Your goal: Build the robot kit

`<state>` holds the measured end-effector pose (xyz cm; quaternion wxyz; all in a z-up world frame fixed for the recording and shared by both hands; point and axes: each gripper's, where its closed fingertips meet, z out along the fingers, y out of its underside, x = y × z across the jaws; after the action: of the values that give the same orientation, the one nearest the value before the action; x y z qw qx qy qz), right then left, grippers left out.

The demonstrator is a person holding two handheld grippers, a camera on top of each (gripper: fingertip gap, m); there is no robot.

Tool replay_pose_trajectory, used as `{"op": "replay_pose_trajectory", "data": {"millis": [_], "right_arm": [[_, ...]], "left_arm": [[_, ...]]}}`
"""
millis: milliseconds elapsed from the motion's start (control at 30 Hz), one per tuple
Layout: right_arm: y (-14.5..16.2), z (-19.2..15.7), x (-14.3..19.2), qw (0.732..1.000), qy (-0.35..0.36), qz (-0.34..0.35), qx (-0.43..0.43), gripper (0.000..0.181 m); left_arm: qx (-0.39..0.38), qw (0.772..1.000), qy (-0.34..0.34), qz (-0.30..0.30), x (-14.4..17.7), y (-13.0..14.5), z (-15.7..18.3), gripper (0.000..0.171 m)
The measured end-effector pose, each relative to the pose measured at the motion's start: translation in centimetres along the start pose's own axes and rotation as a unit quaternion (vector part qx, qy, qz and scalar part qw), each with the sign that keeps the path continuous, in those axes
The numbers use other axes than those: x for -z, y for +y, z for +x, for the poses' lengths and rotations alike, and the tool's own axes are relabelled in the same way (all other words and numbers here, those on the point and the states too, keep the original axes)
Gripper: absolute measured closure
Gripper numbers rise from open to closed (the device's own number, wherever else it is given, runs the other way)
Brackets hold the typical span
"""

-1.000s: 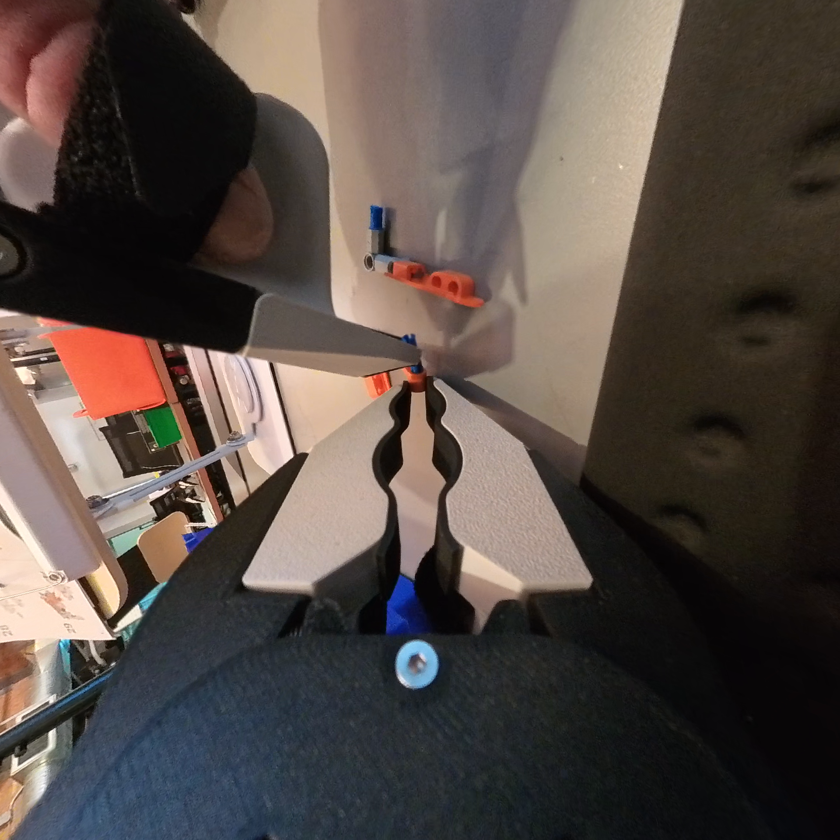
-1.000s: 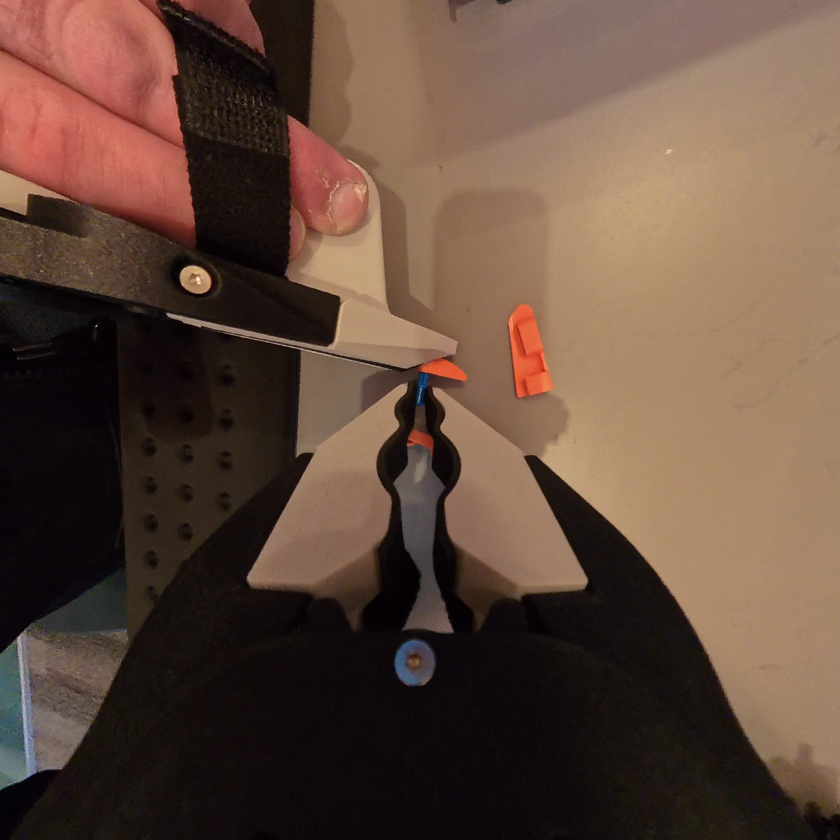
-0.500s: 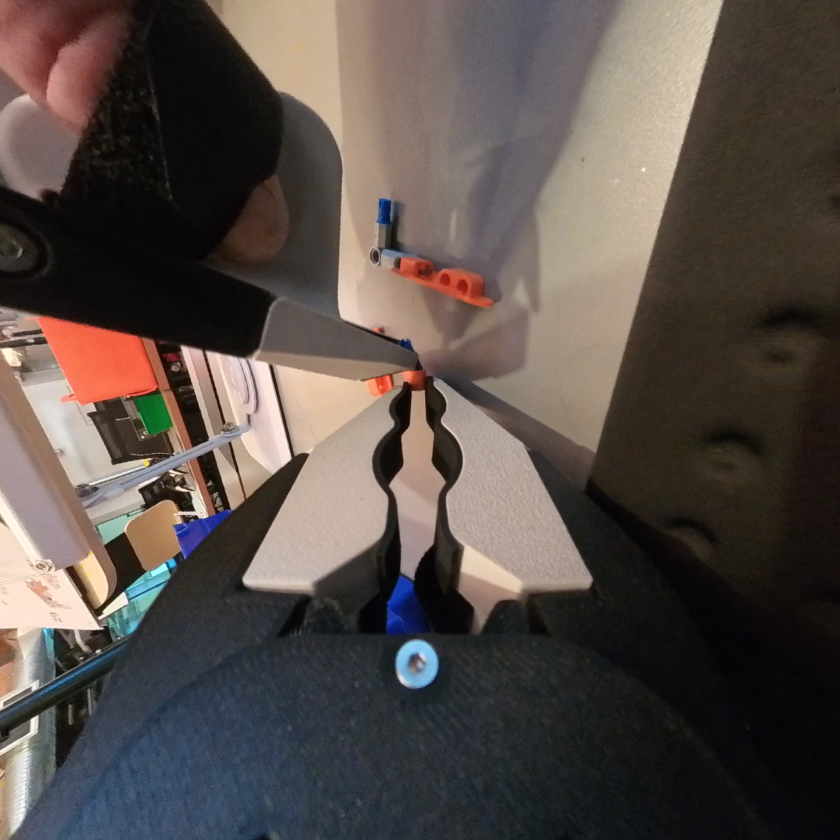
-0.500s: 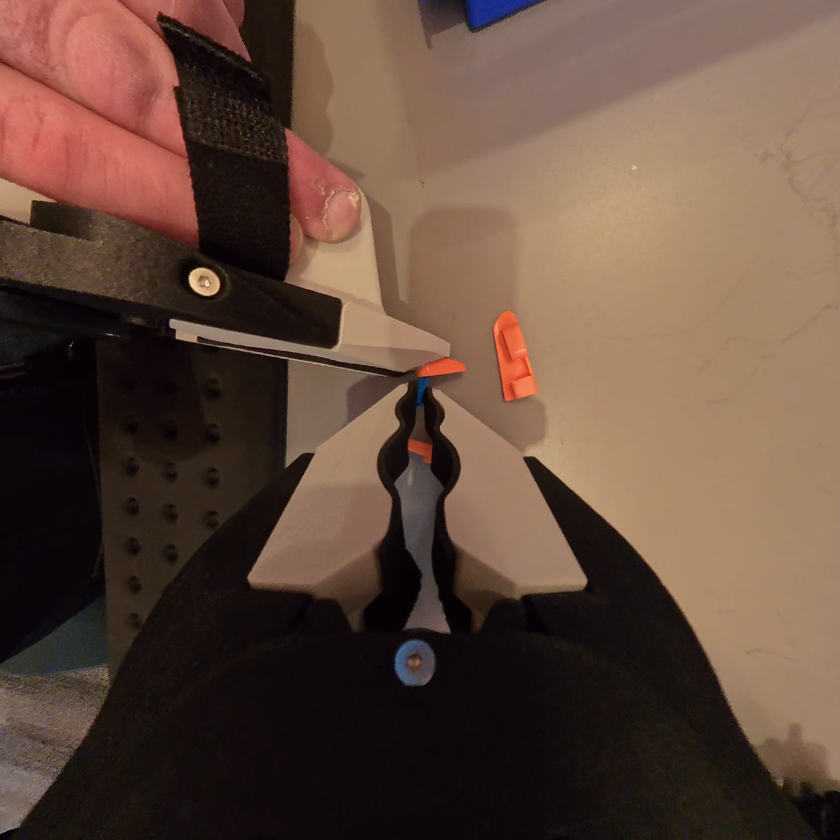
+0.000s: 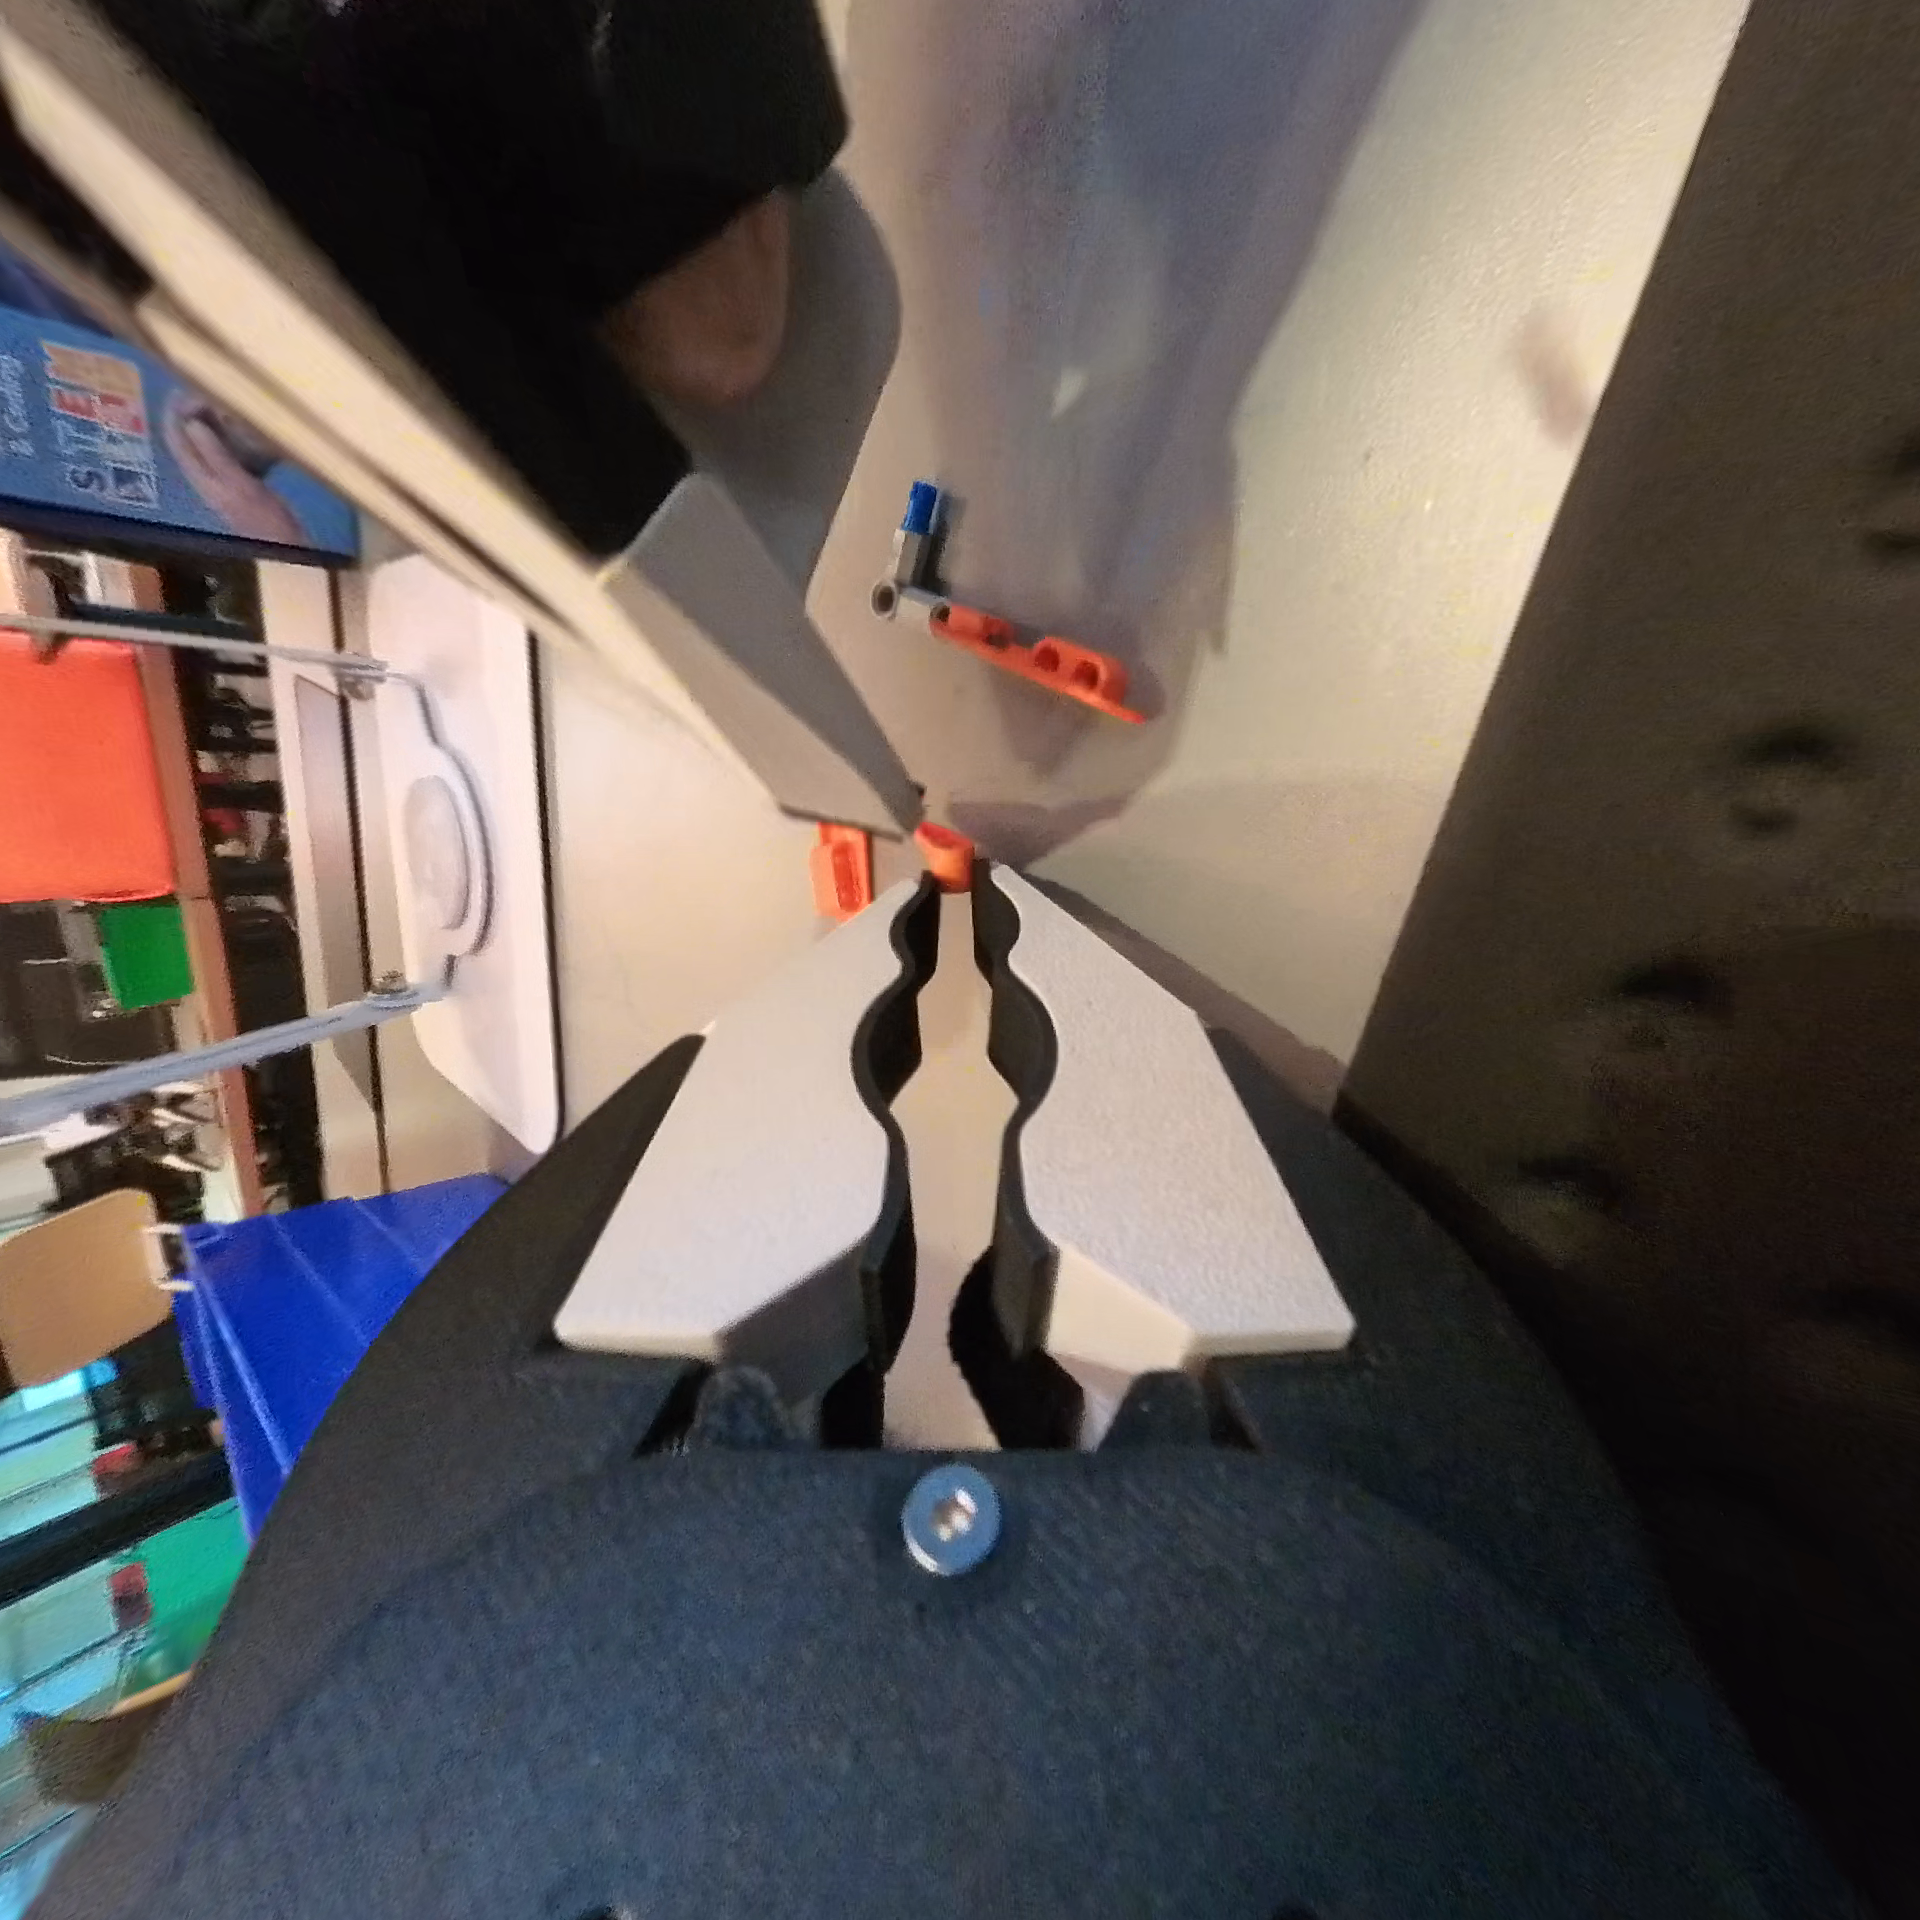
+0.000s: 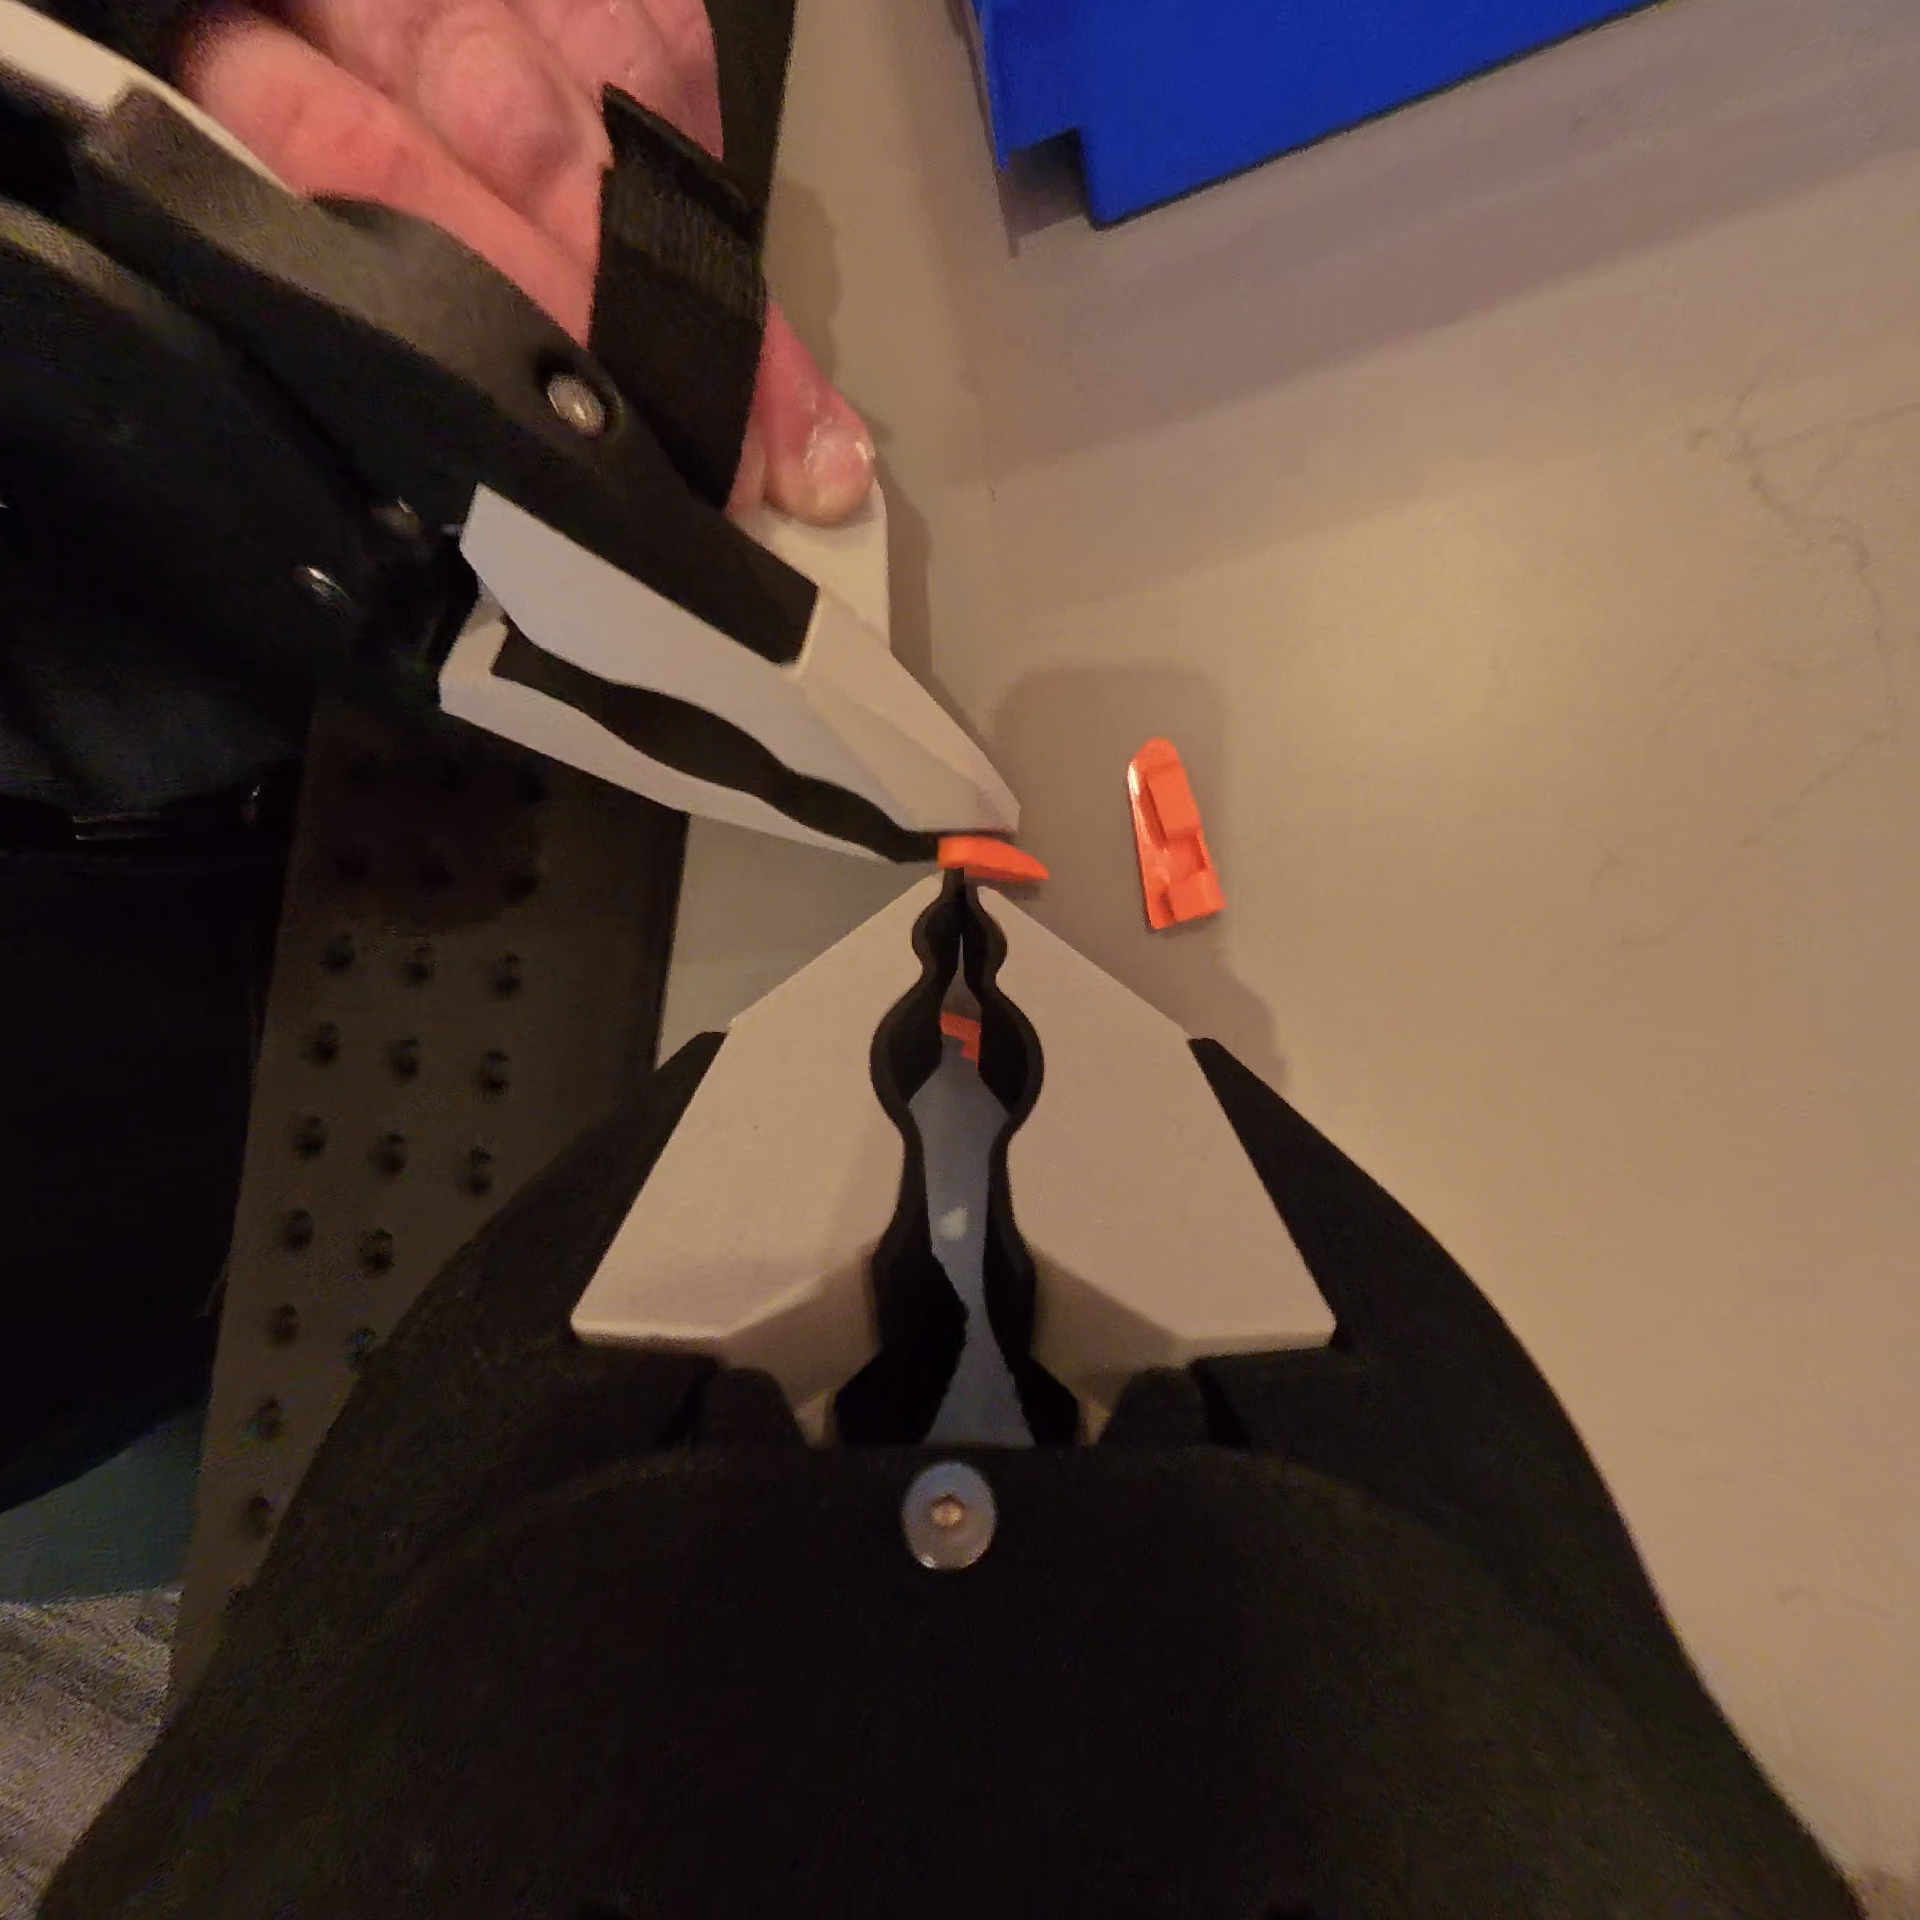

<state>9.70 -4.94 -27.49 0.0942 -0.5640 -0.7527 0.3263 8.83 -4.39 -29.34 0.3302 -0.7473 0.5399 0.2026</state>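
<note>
In the left wrist view my left gripper [image 5: 948, 883] is shut on a small orange piece [image 5: 945, 857] at its tips. My right gripper [image 5: 902, 808] comes in from the upper left and its tip touches that piece. In the right wrist view my right gripper [image 6: 958, 894] is shut on a thin blue pin, of which only a dark stub shows, pressed against the orange piece [image 6: 992, 860]. The left gripper [image 6: 966, 831] holds that piece from the upper left. Both grippers are held above the pale table [image 6: 1558, 1143].
A loose orange part [image 6: 1179, 836] lies on the table just right of the tips; it also shows in the left wrist view [image 5: 842, 868]. A grey, blue and orange beam assembly [image 5: 1023, 649] lies farther off. There is a blue bin [image 6: 1247, 83] and a black perforated board [image 6: 395, 1039]. Both grippers' tips are close together, under 4 cm apart.
The two grippers have tilted and pressed tighter together. The blue pin, plainly seen between the tips before, is now almost hidden against the orange piece. Both views have shifted.
</note>
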Motion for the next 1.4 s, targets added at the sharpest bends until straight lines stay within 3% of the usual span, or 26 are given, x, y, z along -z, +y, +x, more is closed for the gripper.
{"op": "replay_pose_trajectory", "data": {"millis": [267, 467, 600, 733, 867, 967, 1133, 1400], "right_arm": [[0.2, 1.3, 2.4, 0.998, 0.019, 0.037, -0.039, 0.181], [0.3, 0.7, 9.8, 0.99, 0.09, 0.096, -0.044, 0.178], [4.5, 0.4, 16.9, 0.971, 0.184, 0.127, -0.088, 0.175], [12.3, 1.6, 23.3, 0.932, 0.306, 0.099, -0.166, 0.173], [20.1, 2.3, 27.1, 0.889, 0.379, 0.065, -0.249, 0.167], [25.0, 2.4, 27.1, 0.874, 0.378, 0.048, -0.3, 0.161], [30.8, 2.7, 24.2, 0.872, 0.362, 0.004, -0.329, 0.161], [32.0, 2.4, 22.8, 0.871, 0.361, 0.025, -0.333, 0.169]], "left_arm": [[0.053, 0.998, 0.014, 0.016, -0.2, 0.2, -0.3, 0.167], [0.066, 0.997, 0.007, 0.027, 0.0, 0.1, -0.8, 0.167], [0.087, 0.995, 0.007, 0.04, 0.3, -0.1, -1.4, 0.167], [0.102, 0.993, 0.014, 0.061, 0.8, -0.9, -1.5, 0.167], [0.109, 0.991, 0.017, 0.076, 1.0, -1.8, -1.4, 0.167], [0.111, 0.99, 0.023, 0.09, 1.1, -2.8, -1.2, 0.167], [0.114, 0.987, 0.028, 0.108, 1.2, -4.5, -1.1, 0.167], [0.116, 0.986, 0.032, 0.115, 0.9, -5.9, -0.9, 0.167]]}}
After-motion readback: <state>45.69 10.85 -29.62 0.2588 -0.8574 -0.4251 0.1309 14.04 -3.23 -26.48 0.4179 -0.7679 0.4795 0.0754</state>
